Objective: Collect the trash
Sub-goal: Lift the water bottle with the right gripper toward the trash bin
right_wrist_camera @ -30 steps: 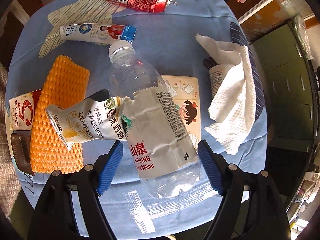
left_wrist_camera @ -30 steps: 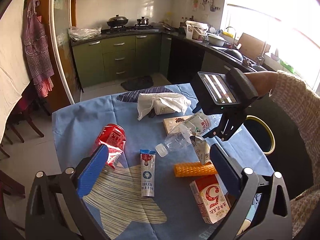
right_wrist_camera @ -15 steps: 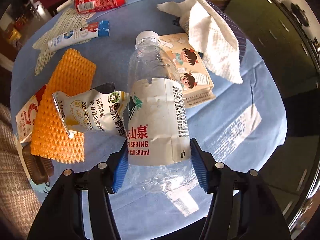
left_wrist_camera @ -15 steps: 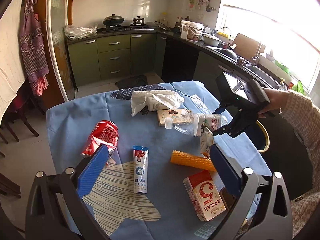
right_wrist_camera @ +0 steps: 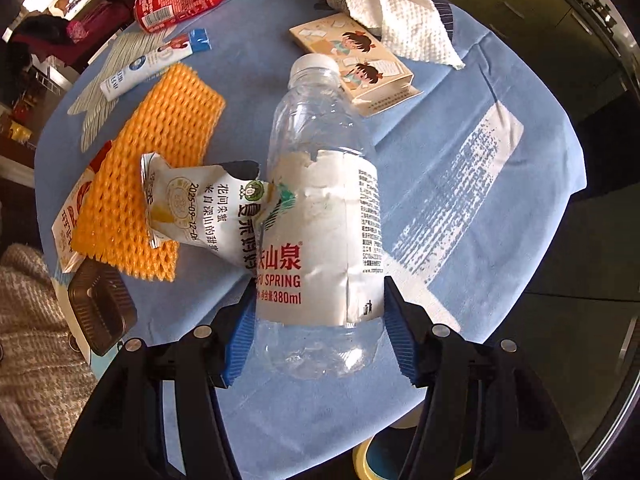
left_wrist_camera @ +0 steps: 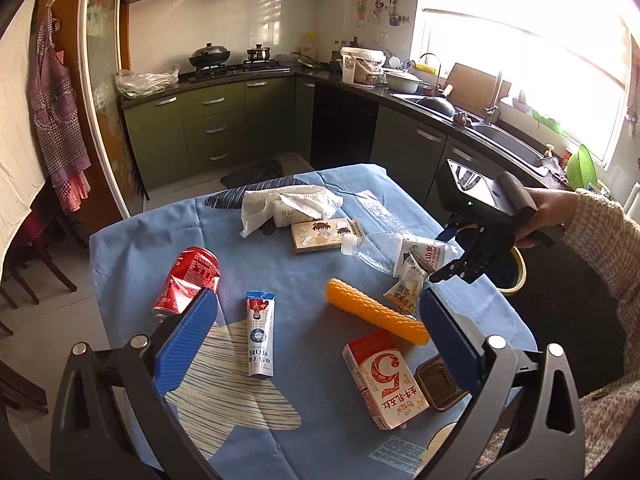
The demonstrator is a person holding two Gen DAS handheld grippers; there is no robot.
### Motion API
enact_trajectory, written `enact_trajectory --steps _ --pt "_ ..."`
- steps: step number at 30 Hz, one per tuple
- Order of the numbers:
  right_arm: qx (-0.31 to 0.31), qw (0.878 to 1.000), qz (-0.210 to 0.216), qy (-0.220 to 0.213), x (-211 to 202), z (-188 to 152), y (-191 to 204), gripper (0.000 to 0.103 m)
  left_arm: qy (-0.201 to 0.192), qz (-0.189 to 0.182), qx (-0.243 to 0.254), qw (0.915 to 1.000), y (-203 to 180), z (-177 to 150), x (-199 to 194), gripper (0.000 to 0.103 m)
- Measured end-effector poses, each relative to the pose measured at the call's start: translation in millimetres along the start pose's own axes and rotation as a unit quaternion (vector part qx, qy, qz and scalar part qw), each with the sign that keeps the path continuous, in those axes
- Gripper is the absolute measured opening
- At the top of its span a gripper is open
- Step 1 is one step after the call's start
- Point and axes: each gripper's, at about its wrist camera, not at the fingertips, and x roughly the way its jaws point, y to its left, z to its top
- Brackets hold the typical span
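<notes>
Gripping: right gripper (right_wrist_camera: 318,332) has the clear water bottle (right_wrist_camera: 320,216) by its lower body, blue jaws on either side of the label; jaws easing open at this moment, bottle between them and apparently held.
Riding along: torn snack wrapper (right_wrist_camera: 208,208) at the bottle's left side; cannot tell if it is caught or just leaning.
Left gripper (left_wrist_camera: 316,340): jaws wide apart, nothing between them, hovering over the near edge of the worktop (left_wrist_camera: 132,248).
Bottle position: lifted clear of the blue cloth, at the right of the left-wrist frame, cap pointing toward the middle of the worktop.
Bin: yellow-rimmed opening (left_wrist_camera: 518,268) just past the worktop's right edge, behind the right gripper.
Left on worktop: red can (left_wrist_camera: 188,280) at left; tube (left_wrist_camera: 259,336) centre; orange foam net (left_wrist_camera: 376,316); milk carton (left_wrist_camera: 384,380) lower right; small brown tray (left_wrist_camera: 438,384) beside it; picture box (left_wrist_camera: 322,234) and paper towel (left_wrist_camera: 288,204) farther back.
Progress: early, by my reading; nothing visibly binned, one item in hand, most litter not yet collected.
Change from a second ago: bottle and right gripper have shifted from centre toward the right edge and bin; gripper has rolled, bottle now cap-up in the right-wrist view; jaws have narrowed onto the label.
</notes>
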Motion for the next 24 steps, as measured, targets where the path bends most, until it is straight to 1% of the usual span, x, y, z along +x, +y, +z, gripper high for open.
enact_trajectory --steps 1,2,4,7,8,10,12,15,18,22,24 --pt "-0.006 1.0 -0.006 0.001 0.4 -1.8 3.6 0.068 -0.001 0.0 0.002 1.0 -0.8 0.1 -1.2 0.096" --pt "-0.008 1.0 -0.013 0.003 0.8 -2.3 5.4 0.067 -0.002 0.001 0.004 1.0 -1.9 0.0 -2.4 0.096" --pt "-0.005 1.0 -0.024 0.01 1.6 -5.6 9.6 0.059 -0.003 0.001 0.006 1.0 -3.4 -0.4 -4.6 0.096" --pt "-0.011 0.999 -0.032 0.016 0.3 -11.6 15.8 0.059 -0.004 0.001 0.008 1.0 -3.9 -1.1 -6.4 0.096" --pt "-0.014 0.999 -0.033 0.019 2.4 -7.0 21.4 0.059 -0.004 0.002 0.008 1.0 -3.6 -0.9 -6.5 0.096" --pt "-0.015 0.999 -0.043 0.015 1.6 -8.8 27.1 0.059 -0.004 0.001 0.008 1.0 -3.3 -0.7 -6.1 0.096" --pt "-0.007 0.998 -0.059 -0.002 -4.0 -12.0 29.2 0.058 -0.003 0.0 0.007 1.0 -3.8 -1.4 -6.5 0.096" --pt "0.025 0.996 -0.075 -0.03 -18.5 -23.5 26.1 0.058 -0.001 -0.004 0.009 1.0 -4.7 -2.2 -5.0 0.096" --pt "0.054 0.994 -0.084 -0.054 -30.8 -27.2 19.6 0.057 0.001 -0.008 0.012 0.9999 -7.4 -2.5 -3.4 0.096" --pt "0.082 0.99 -0.073 -0.09 -43.9 -28.2 20.1 0.057 0.001 -0.01 0.013 0.9999 -10.3 -1.8 -1.9 0.096" --pt "0.092 0.988 -0.065 -0.106 -58.7 -27.4 9.5 0.057 0.001 -0.01 0.014 0.9999 -11.0 -1.8 -2.1 0.096"
